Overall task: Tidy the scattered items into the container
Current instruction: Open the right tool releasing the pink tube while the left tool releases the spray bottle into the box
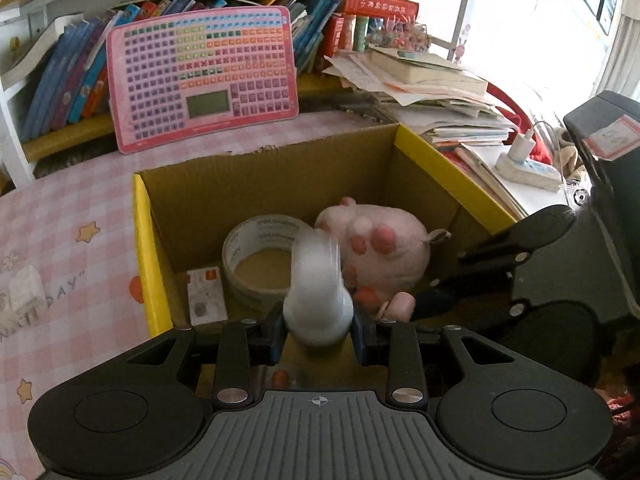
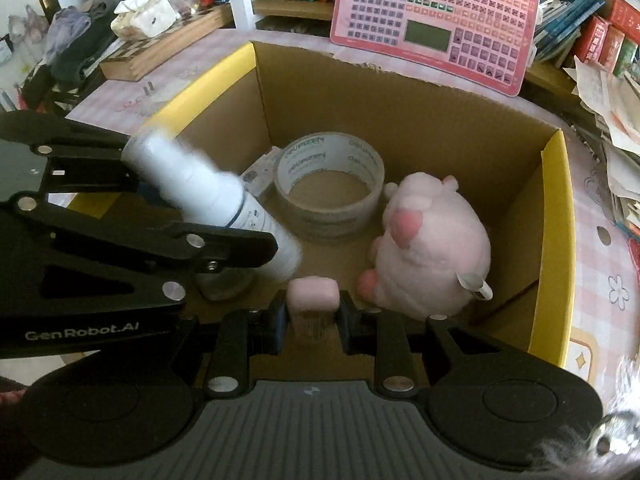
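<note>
Daylight from window (image 1: 520, 20) at 1 o'clock, blown out white. Box interior dimmer. White bottle (image 1: 318, 292) motion-blurred in both views. Fisheye bending, dark corners at edges.

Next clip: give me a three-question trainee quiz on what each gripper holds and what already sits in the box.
1. True or false: the left gripper is shut on the white bottle.
2. The right gripper holds: A) tape roll, B) small pink block, C) plush toy?
3. Name the three things lying in the cardboard box.

Key:
1. True.
2. B, the small pink block.
3. Tape roll, pink plush toy, small white packet.
</note>
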Available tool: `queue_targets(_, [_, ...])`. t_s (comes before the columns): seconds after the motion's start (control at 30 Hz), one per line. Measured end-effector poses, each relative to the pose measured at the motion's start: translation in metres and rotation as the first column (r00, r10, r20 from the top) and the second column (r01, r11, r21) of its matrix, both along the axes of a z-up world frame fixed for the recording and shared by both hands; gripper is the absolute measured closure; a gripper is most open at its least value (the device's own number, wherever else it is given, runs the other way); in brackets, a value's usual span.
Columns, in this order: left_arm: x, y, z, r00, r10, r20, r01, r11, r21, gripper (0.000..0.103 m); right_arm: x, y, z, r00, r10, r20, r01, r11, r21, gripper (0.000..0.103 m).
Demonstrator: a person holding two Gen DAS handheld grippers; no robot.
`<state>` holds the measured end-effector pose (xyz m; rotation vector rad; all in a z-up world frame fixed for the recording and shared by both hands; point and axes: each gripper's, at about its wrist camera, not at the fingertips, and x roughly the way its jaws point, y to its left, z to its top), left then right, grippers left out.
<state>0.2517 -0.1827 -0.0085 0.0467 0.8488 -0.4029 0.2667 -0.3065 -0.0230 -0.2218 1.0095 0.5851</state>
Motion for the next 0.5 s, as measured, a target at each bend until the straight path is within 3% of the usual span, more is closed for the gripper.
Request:
queue_targets(0.13, [-0.001, -0.001, 0.0, 1.0, 0.01, 0.009, -0.01, 1.0, 0.007, 0.071, 0.0, 0.0, 0.001, 1.0, -0.008, 0.006, 0.008, 1.0, 0.004, 0.078])
queue_targets(0.2, [-0.004, 0.0, 0.004, 0.999, 0.023, 0.035, -0.023, 1.0, 0.004, 0.063, -0.002, -0.002, 0.003, 0.999, -0.021, 0.025, 0.02, 1.0, 0.01, 0.065])
queue_targets(0.23, [-0.005, 0.001, 0.007, 0.998, 0.032, 0.05, -0.032, 0.999, -0.003, 0.059, -0.003, -0.004, 0.005, 0.999, -0.027, 0.037, 0.027, 1.0, 0.015, 0.053])
queue_targets(0.27, [-0.007, 0.002, 0.01, 0.997, 0.041, 0.066, -0.041, 0.999, -0.009, 0.05, -0.005, -0.006, 0.008, 0.997, -0.039, 0.06, 0.038, 0.999, 0.02, 0.044])
queue_targets(0.37, [-0.017, 0.005, 0.022, 0.991, 0.052, 0.12, -0.048, 0.998, -0.034, 0.038, -0.014, -0.013, 0.018, 0.993, -0.059, 0.104, 0.053, 0.996, 0.065, 0.034])
queue_targets(0.5, [-0.032, 0.009, 0.035, 0.982, 0.067, 0.178, -0.058, 0.997, -0.056, 0.029, -0.025, -0.017, 0.029, 0.982, -0.097, 0.161, 0.082, 0.992, 0.093, 0.029])
